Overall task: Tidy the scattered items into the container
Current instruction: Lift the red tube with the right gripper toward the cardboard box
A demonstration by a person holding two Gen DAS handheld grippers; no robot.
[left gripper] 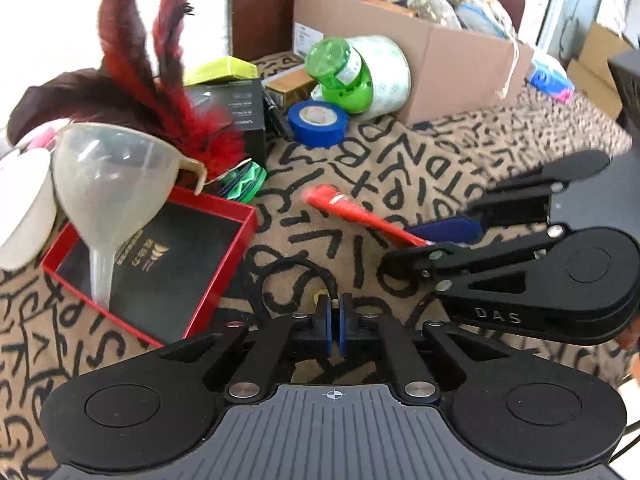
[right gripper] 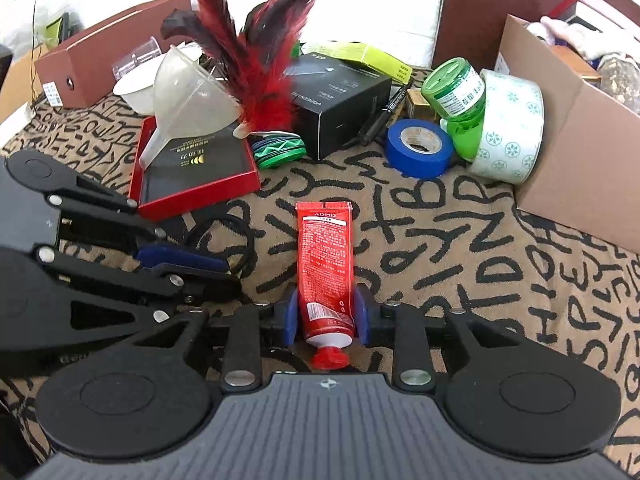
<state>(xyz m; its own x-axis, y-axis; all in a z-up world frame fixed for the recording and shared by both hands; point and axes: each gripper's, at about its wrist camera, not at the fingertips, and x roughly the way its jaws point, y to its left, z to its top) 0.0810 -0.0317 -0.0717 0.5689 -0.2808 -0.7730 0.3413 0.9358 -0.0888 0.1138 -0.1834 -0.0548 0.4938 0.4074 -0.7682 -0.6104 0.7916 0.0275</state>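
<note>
Red plastic, the tube lies lengthwise between the right gripper jaws, clenched on its cap end just above the patterned worktop; I judge the pick-up step in hand, the next move a lift toward the cardboard box far right. The left gripper jaws are pressed together (apparently on a black cord). "ADMD" heads the tube's label.
</note>
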